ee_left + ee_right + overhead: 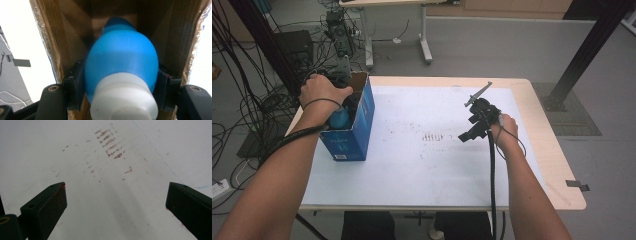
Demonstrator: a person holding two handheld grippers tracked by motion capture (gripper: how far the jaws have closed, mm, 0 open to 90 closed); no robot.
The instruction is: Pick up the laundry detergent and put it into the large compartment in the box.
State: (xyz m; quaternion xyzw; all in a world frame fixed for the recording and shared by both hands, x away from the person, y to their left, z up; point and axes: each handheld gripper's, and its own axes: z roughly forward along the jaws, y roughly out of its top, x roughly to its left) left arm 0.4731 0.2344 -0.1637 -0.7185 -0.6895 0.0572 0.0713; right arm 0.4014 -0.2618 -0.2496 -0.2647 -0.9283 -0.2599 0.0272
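Note:
A blue bottle (122, 60) with a white cap (123, 100) sits between the jaws of my left gripper (120, 82), which is shut on it inside a cardboard box. In the high view that blue box (354, 125) stands at the table's left edge, and the bottle (339, 118) shows under the left hand reaching into the box's open top. My right gripper (473, 131) hovers over the white table sheet at centre right. Its jaws stand wide open with nothing between them; the right gripper (116, 202) looks down on bare sheet.
The white sheet (422, 165) covers most of the wooden table (557, 165) and carries faint reddish-brown smudges (110, 145) near its middle. Cables and equipment crowd the floor left of the table. A black post stands at the back right.

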